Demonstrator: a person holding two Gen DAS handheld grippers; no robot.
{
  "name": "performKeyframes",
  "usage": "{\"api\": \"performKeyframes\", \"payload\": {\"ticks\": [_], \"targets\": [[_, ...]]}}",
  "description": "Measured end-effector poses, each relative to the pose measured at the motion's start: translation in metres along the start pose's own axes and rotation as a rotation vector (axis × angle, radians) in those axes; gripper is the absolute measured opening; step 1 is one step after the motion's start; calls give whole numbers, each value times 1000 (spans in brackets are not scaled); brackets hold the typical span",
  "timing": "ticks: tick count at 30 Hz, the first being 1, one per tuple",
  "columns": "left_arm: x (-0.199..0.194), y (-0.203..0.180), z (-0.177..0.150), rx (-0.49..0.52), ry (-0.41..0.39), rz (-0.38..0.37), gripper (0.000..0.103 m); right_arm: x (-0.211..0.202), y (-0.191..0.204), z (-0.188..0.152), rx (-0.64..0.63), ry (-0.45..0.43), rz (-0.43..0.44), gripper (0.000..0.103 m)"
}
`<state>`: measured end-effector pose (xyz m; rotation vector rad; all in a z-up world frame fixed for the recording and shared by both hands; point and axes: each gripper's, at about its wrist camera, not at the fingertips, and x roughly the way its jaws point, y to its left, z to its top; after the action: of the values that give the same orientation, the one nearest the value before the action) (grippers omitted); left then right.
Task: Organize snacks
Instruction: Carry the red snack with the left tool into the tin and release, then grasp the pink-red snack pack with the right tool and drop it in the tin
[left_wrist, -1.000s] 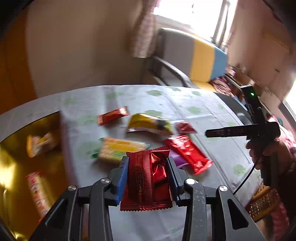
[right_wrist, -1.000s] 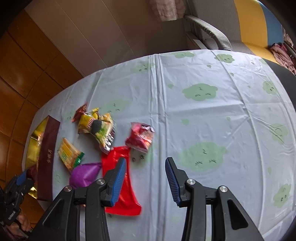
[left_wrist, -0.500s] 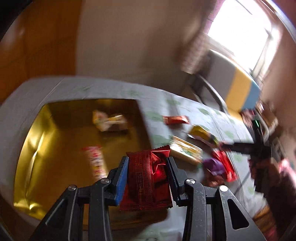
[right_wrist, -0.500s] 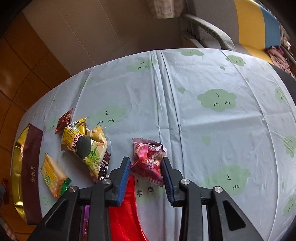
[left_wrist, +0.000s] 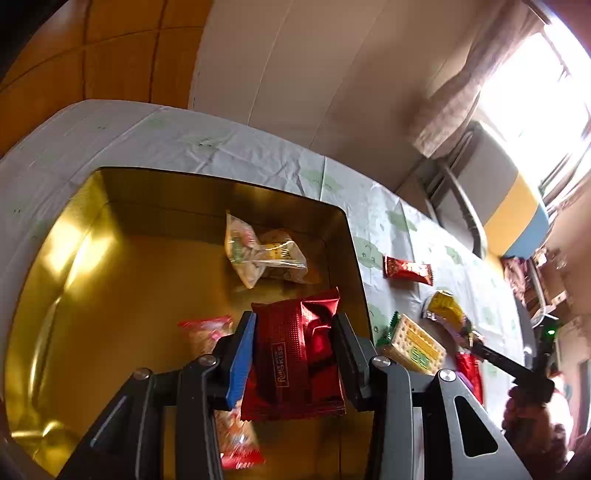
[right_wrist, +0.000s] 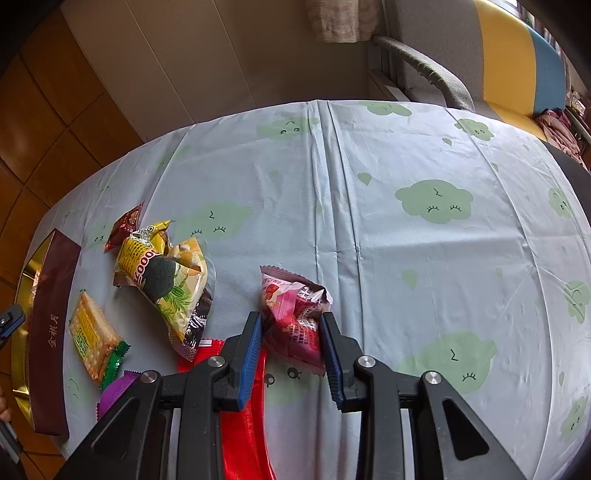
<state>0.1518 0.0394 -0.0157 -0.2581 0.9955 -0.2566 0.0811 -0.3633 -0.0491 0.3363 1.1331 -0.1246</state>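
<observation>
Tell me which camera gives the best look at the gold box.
The left wrist view. It looks down into the open gold box, showing its floor, walls and the snacks inside. The right wrist view catches only a sliver of the box's gold rim and its dark brown side at the left edge.

Wide bare gold floor on the left of the tin (left_wrist: 110, 206), two packets (left_wrist: 264, 253) crowding its right, while the table (right_wrist: 443, 258) lies open right of the snack cluster (right_wrist: 162, 277).
</observation>
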Motion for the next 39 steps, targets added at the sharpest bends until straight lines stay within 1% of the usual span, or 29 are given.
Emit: {"api": "performKeyframes", "payload": {"ticks": [2, 4, 6, 9, 12, 15, 18, 20, 24, 28, 31, 34, 39], "targets": [[10, -3, 3, 14, 7, 16, 43, -1, 1, -1, -5, -1, 0, 32], [17, -5, 4, 30, 11, 41, 50, -1, 1, -1, -7, -2, 2, 32], [14, -6, 0, 54, 2, 61, 53, 1, 0, 1, -11, -3, 2, 32], [5, -9, -9, 100, -22, 82, 55, 0, 2, -1, -21, -7, -6, 32], [-15, -10, -24, 137, -83, 131, 71, -2, 4, -2, -27, -16, -19, 32], [-32, -12, -39, 174, -133, 158, 72, -5, 6, -4, -23, -27, -29, 31], [-43, -14, -53, 192, -140, 163, 73, -12, 8, -8, -20, -43, -45, 29], [-48, -16, -61, 199, -152, 186, 74, -19, 8, -10, -10, -58, -49, 29], [-58, -13, -73, 192, -163, 198, 74, -41, 10, -15, -1, -115, -54, 29], [-65, -11, -80, 204, -173, 211, 74, -65, 17, -19, -1, -166, -23, 29], [-68, -11, -83, 200, -186, 218, 74, -80, 35, -24, -29, -189, 12, 29], [-70, -11, -85, 198, -185, 209, 74, -87, 59, -27, -74, -197, 69, 29], [-73, -7, -87, 179, -188, 206, 74, -96, 124, -39, -219, -186, 180, 29]]}}
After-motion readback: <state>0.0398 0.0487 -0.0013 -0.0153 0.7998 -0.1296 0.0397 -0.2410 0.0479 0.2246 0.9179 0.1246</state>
